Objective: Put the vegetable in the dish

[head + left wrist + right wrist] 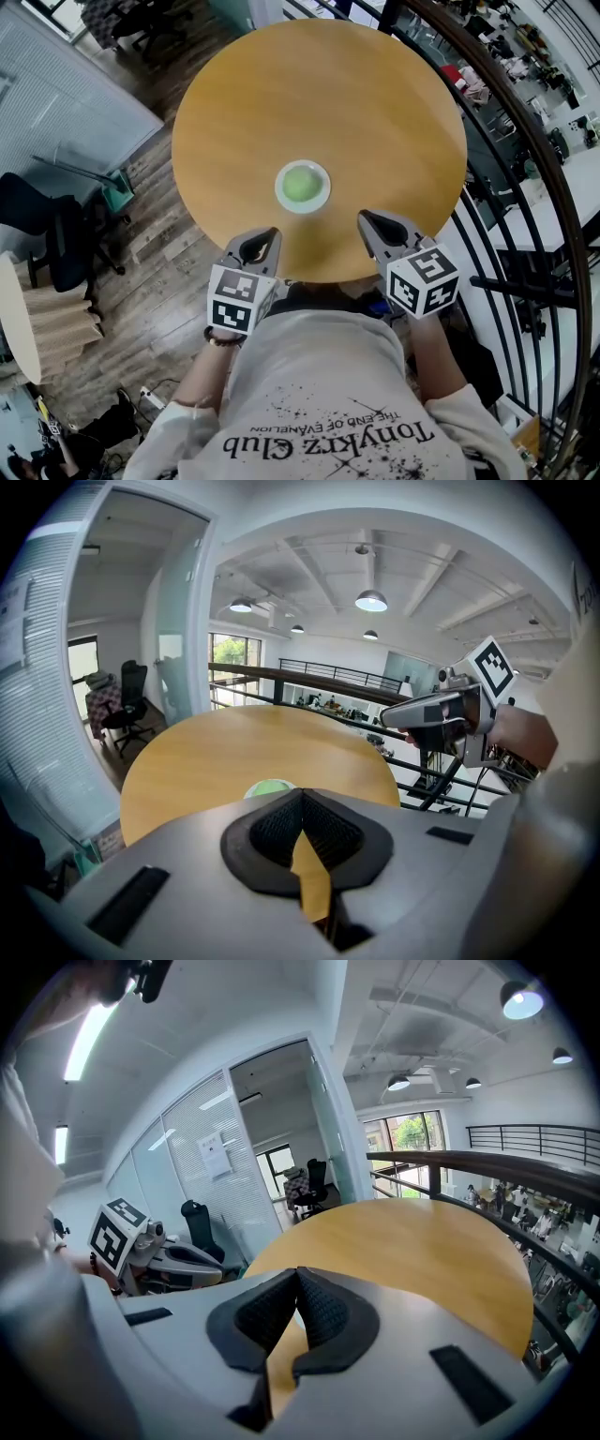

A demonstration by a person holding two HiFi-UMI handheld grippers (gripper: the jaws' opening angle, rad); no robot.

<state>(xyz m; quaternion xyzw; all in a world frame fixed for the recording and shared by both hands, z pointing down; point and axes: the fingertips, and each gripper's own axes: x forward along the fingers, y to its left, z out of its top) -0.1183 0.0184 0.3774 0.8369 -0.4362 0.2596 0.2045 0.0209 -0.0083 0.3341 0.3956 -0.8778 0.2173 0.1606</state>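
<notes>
A round green vegetable (301,184) lies in a small white dish (281,193) near the middle of the round wooden table (319,94). My left gripper (269,234) is over the table's near edge, left of the dish, shut with nothing in it. At the same edge, right of the dish, my right gripper (367,219) is also shut and empty. In the left gripper view the closed jaws (300,799) point at the dish's vegetable (269,787), and the right gripper (389,719) shows at the right. The right gripper view shows its own jaws (296,1279) closed and the left gripper (225,1274) at the left.
A dark metal railing (525,159) curves round the table's right side, with a lower floor beyond it. A black office chair (56,244) stands on the wooden floor at the left, beside a glass partition (66,103). The person's white shirt (328,403) fills the bottom.
</notes>
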